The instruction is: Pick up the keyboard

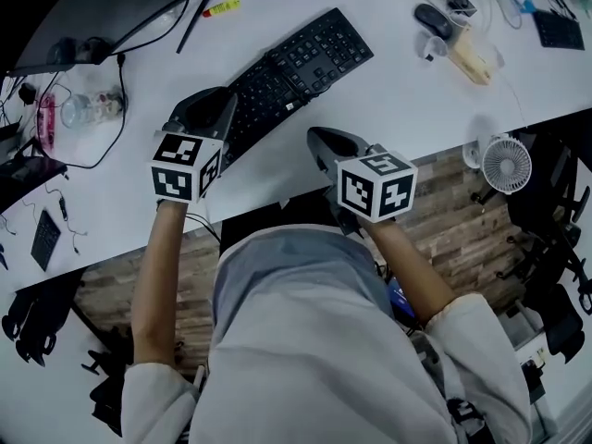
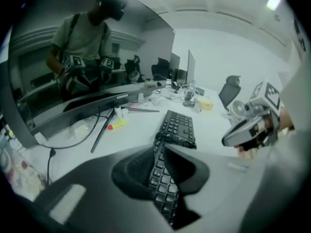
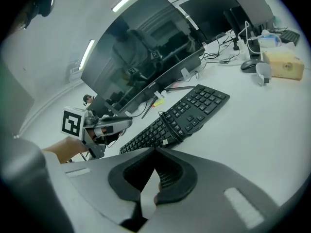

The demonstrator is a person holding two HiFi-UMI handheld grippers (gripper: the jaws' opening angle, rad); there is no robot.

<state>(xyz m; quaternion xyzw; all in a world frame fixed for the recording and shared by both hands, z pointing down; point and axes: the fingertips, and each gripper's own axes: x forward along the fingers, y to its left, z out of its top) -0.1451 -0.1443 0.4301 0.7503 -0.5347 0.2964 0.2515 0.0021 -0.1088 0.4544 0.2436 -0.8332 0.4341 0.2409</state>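
At the left, the left gripper (image 1: 220, 104) sits over the left end of the black keyboard (image 1: 301, 63), which lies slantwise on the white desk (image 1: 398, 109). Only the left gripper view shows its jaws. They are drawn in to a narrow slot with keys showing through from beneath, and I cannot tell whether they pinch anything. That view also catches the person (image 2: 82, 38) mirrored in the dark monitor (image 2: 121, 67). The right gripper view shows a cable (image 3: 171, 126) wound round the keyboard's middle. Further right, the right gripper (image 3: 155, 150) hangs by the desk's front edge, near the keyboard and apart from it, its jaws closed on nothing. Wooden floor (image 1: 462, 211) lies beyond the desk's front edge. There are two grippers, one monitor, one mouse (image 1: 433, 18) and one small white fan (image 1: 506, 165).
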